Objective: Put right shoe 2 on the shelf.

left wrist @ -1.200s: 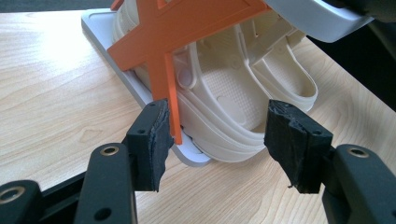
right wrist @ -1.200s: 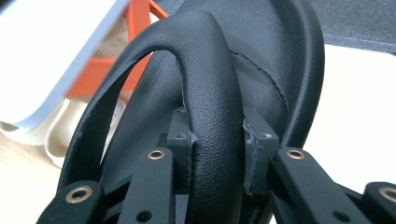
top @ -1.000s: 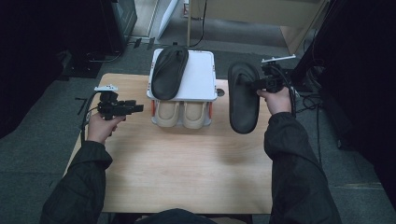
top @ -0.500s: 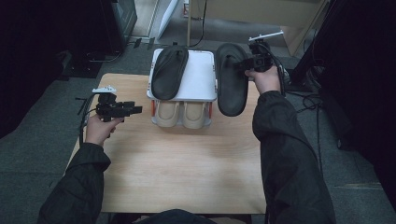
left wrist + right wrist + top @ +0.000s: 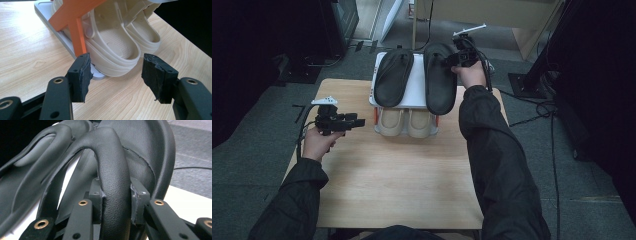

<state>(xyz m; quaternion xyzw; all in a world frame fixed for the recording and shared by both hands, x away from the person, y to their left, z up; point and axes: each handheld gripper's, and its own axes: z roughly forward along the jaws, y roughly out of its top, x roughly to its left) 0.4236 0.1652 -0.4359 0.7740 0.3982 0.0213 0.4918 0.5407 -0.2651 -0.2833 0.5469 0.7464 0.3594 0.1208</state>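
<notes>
Pale wooden counter (image 5: 402,180), mostly bare; at its far edge stands a white two-tier rack (image 5: 414,95) with orange struts, beige clogs (image 5: 407,122) on the lower tier.

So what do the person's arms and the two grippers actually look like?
Both arms wear dark, loose long sleeves. The left gripper and right gripper are black, each topped by a pale three-cornered plate and trailing a black cable. Up close, the jaws carry worn black pads and brass-coloured rivets.
</notes>
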